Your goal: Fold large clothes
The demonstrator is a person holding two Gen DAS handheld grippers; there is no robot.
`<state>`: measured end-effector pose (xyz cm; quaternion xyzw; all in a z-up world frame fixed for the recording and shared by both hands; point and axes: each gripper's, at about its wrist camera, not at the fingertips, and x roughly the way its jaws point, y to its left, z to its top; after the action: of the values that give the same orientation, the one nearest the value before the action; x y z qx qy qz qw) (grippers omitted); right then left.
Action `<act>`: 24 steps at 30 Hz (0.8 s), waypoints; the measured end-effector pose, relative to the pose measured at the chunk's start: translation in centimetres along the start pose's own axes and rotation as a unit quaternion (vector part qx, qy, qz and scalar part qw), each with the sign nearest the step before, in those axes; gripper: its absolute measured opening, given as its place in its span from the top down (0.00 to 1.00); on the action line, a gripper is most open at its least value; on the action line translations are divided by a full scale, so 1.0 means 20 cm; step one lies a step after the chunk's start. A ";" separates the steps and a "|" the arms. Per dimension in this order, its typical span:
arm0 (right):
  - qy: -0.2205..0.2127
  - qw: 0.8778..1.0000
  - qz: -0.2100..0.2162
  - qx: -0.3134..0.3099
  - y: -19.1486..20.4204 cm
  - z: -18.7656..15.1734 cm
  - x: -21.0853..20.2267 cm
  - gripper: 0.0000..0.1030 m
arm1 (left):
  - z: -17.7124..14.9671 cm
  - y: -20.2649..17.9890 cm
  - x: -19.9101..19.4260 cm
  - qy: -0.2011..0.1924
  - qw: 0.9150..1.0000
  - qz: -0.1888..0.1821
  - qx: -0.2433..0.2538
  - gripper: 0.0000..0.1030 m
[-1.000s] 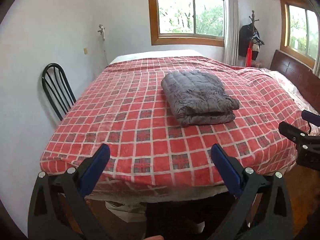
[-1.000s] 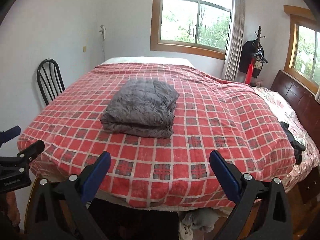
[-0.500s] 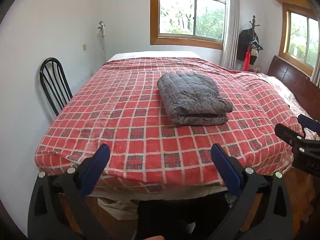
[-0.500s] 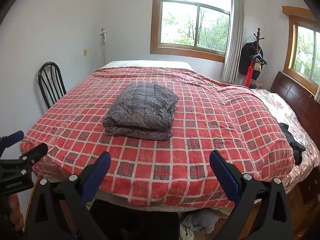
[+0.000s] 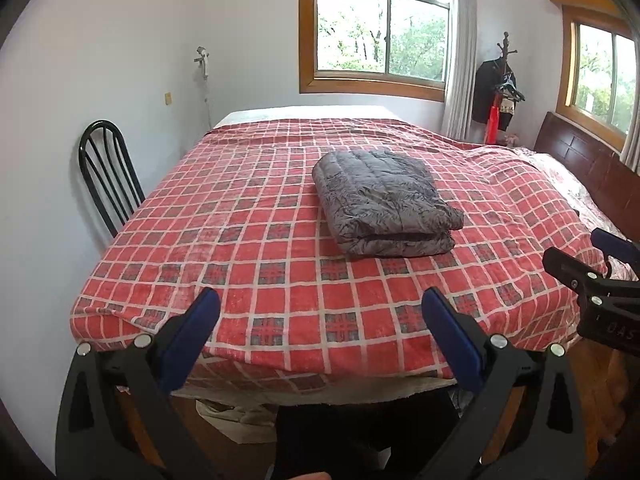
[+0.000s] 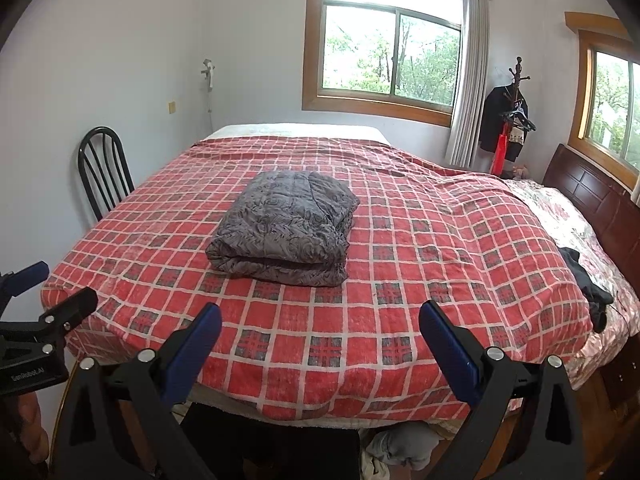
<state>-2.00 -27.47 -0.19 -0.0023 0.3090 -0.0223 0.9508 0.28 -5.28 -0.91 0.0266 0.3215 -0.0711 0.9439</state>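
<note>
A grey quilted garment (image 5: 384,204) lies folded into a thick rectangular bundle on the red plaid bedspread (image 5: 256,248), a little toward the middle of the bed, with its doubled edge facing the near side. Both grippers hang off the near edge of the bed, well apart from the bundle and touching nothing.

The left gripper (image 5: 320,328) has its jaws spread wide with only bedspread showing between the blue pads (image 5: 188,344) — it holds nothing. The right gripper (image 6: 320,332) is likewise wide apart and empty, and in the left wrist view it shows at the right edge as a black clamp with a blue tip.

A black metal chair (image 5: 108,176) stands against the wall beside the bed's left side. Behind the bed are a wood-framed window (image 5: 380,36) and a coat stand (image 6: 512,116) with dark clothes; a dark garment (image 6: 588,284) lies near the wooden headboard (image 6: 592,196) — on the floral sheet at the bedspread's right edge
</note>
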 end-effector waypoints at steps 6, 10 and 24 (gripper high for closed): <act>0.000 1.000 0.001 0.000 -0.01 0.01 0.00 0.04 | 0.00 0.00 0.01 0.006 1.000 -0.014 -0.007 0.03; -0.001 1.000 0.001 0.001 -0.01 0.01 0.00 0.04 | 0.01 0.01 0.01 0.002 1.000 -0.008 -0.005 0.03; 0.002 1.000 0.002 0.006 0.01 0.02 0.02 0.04 | 0.01 0.00 0.00 -0.007 1.000 -0.006 0.001 0.03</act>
<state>-1.46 -27.39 -0.21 0.0039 0.3112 -0.0222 0.9501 0.37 -5.31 -0.74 0.0247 0.3154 -0.0775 0.9455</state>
